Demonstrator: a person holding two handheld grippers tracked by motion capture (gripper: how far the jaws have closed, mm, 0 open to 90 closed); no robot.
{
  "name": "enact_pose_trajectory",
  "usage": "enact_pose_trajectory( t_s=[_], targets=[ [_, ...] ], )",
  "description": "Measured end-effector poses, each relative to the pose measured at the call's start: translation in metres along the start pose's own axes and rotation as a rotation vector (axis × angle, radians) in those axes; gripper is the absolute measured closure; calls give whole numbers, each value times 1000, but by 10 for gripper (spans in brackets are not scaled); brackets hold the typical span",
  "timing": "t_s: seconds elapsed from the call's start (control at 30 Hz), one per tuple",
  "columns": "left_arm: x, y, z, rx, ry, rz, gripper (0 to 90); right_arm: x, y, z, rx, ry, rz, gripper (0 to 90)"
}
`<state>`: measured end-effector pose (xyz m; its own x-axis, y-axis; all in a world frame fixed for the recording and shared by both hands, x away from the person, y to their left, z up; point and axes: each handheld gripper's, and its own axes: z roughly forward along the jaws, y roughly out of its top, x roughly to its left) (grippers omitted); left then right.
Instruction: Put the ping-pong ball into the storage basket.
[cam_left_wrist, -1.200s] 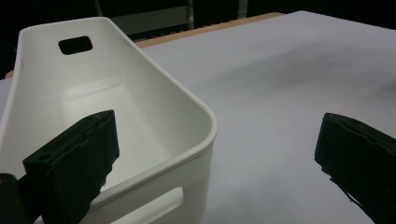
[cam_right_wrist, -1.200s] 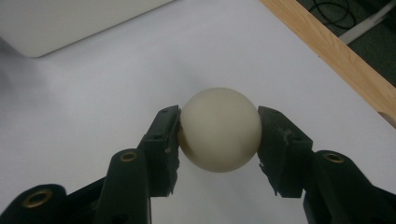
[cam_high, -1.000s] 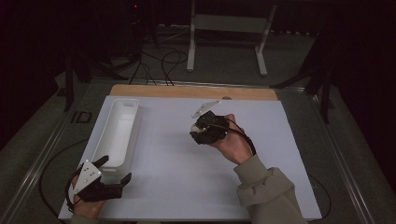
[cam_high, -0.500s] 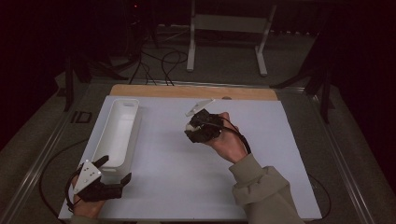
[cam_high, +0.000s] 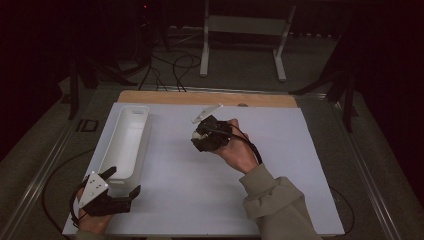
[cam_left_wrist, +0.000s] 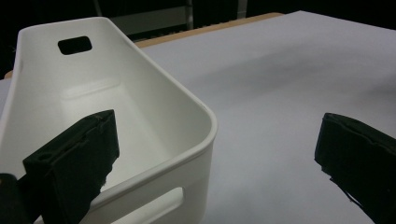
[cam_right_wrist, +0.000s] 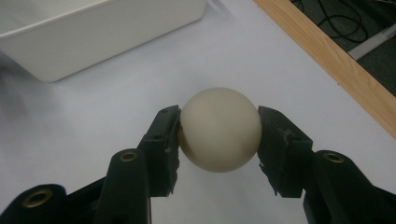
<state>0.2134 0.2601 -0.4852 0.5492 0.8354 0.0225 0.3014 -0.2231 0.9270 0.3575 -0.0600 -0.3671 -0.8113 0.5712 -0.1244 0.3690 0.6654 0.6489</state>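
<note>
We are holding the right gripper (cam_right_wrist: 218, 135) clamped on a cream ball (cam_right_wrist: 219, 129), one pad pressing each side at about its widest part. The ball is hanging clear of the white table sheet (cam_right_wrist: 93, 116), with the white bin (cam_right_wrist: 93, 28) lying farther off, toward our left. Judging the job as carrying the ball to the bin: we are wanting the squeeze kept steady, since a round smooth thing can roll out of flat pads, and the ball taken over the bin's rim and lowered near the floor before letting go, so it is not bouncing out.

The left gripper (cam_left_wrist: 215, 163) is standing with its jaws wide apart, holding nothing, one jaw over the bin's near end and the other out over the sheet. It looks placed to steady the bin (cam_left_wrist: 140, 107), though it is not gripping the rim.

The right gripper view is giving us the grip itself. The high view is giving the layout instead: the right hand (cam_high: 235, 147) mid-table, the bin (cam_high: 125, 145) along the left edge, the left gripper (cam_high: 122, 187) at its near end. The left gripper view is showing the bin's inside, which is holding nothing
</note>
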Motion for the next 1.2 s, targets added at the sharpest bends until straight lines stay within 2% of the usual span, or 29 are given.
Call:
enact_pose_trajectory(
  t_s=[1.2],
  targets=[
    [0,0,0,-3,-2,1,2,10,21,18,-16,31,-22,509]
  ],
)
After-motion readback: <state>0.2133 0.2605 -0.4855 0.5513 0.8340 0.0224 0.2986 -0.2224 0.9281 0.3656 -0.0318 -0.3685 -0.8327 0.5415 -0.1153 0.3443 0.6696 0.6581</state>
